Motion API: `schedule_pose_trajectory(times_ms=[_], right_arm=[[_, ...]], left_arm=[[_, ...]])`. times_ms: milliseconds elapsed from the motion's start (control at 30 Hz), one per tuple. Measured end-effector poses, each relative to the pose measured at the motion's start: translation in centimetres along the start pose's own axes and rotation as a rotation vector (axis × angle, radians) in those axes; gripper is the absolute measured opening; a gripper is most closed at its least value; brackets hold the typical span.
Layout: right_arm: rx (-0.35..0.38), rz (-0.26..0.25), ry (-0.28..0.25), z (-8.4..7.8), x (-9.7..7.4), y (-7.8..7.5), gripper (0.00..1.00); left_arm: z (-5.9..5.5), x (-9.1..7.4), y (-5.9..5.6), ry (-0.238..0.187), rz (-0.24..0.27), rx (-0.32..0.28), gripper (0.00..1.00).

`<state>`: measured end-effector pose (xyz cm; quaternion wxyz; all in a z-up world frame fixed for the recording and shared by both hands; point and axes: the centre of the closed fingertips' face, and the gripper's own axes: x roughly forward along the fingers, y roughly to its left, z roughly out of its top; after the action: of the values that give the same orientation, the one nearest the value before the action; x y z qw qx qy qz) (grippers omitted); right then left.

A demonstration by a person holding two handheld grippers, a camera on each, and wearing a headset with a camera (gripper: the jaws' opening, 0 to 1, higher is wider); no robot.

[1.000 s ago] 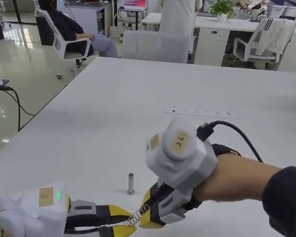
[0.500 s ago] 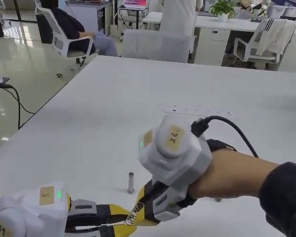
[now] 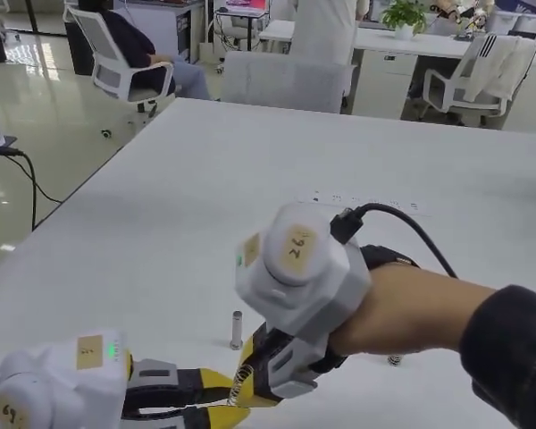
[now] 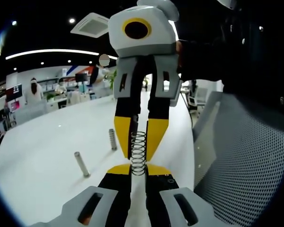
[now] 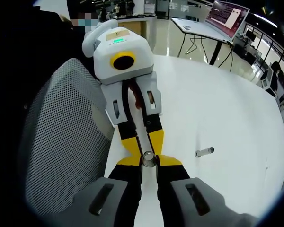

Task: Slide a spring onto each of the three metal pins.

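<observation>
Your left hand-held gripper (image 4: 138, 169) reaches in from the lower left corner of the head view. It lies low over the table (image 3: 205, 179), and its yellow-tipped jaws are pressed together on one end of the spring (image 4: 138, 152). Your right hand-held gripper (image 3: 253, 382) meets it nose to nose, tilted down and to the left, with its jaws pinching the spring's other end. Your right hand (image 3: 402, 313) wraps that gripper's body with the wrist nearly level. The dark sleeve (image 3: 509, 357) runs off to the right, and a black cable (image 3: 402, 223) arches off the gripper's back.

The spring bridges the two pairs of tips. In the right gripper view you look straight down its open end.

One metal pin (image 3: 237, 329) stands upright on the table just beyond the tips, near the spring but apart from it. In the left gripper view two pins stand left of the spring, a nearer pin (image 4: 80, 164) and a farther pin (image 4: 112, 140), set apart from each other.

The table's near edge runs close under both grippers, with a grey mesh chair (image 4: 236, 156) right beside it. The table's left edge runs diagonally up the head view, with glossy floor (image 3: 45, 116) past it. Beyond the metal pin you have open white tabletop as far as a white power strip (image 3: 362, 200), which is well apart from the work.
</observation>
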<state>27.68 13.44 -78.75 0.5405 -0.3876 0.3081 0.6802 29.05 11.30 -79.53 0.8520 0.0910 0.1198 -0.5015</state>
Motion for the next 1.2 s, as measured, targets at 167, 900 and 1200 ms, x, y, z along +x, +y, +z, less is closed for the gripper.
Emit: schedule_pose_trajectory(times_ms=[167, 900, 1200], right_arm=[[0.001, 0.001, 0.005, 0.0, 0.0, -0.1, 0.08], [0.007, -0.026, 0.023, -0.1, -0.4, -1.2, 0.08], [0.017, -0.050, 0.022, -0.2, -1.1, -2.2, 0.08]], left_arm=[[0.0, 0.0, 0.1, -0.002, 0.004, 0.001, 0.03], [-0.7, -0.6, 0.7, 0.003, 0.053, -0.054, 0.26], [-0.9, -1.1, 1.4, -0.003, 0.101, -0.084, 0.41]])
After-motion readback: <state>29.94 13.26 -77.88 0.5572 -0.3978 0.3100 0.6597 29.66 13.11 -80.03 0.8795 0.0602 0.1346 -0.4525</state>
